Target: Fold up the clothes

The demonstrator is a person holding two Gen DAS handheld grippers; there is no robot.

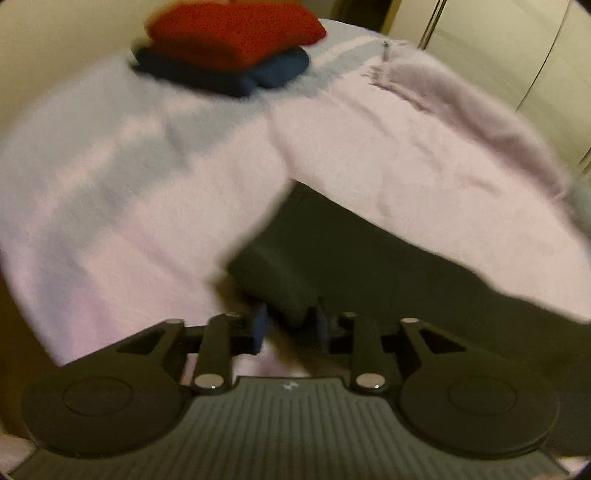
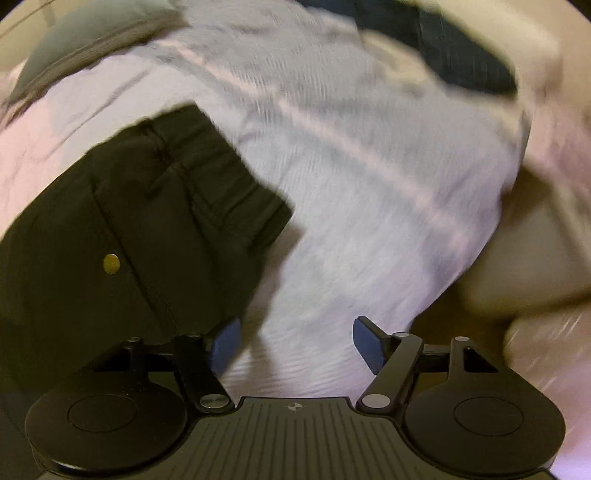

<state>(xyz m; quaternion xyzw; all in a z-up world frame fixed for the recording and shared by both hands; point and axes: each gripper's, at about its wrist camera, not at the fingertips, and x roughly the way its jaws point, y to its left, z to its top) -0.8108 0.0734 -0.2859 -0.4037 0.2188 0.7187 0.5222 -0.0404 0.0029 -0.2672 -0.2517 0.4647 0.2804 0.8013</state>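
Note:
A black garment (image 1: 369,251) lies on the bed, and one folded corner of it reaches between the tips of my left gripper (image 1: 291,330). The blue pads (image 1: 260,328) stand a little apart beside that corner and do not clearly squeeze it. In the right wrist view the same black garment (image 2: 140,229) shows a brass snap and a stitched waistband. My right gripper (image 2: 297,345) hovers wide open over the sheet just right of it, with nothing between its fingers. Its left pad (image 2: 225,347) sits at the garment's edge.
A pale pink and white striped sheet (image 1: 110,184) covers the bed. A folded red garment (image 1: 236,29) rests on a folded navy one (image 1: 229,74) at the far end. A lilac cloth (image 1: 461,122) lies at the right. A grey pillow (image 2: 92,33) and dark fabric (image 2: 461,48) lie beyond.

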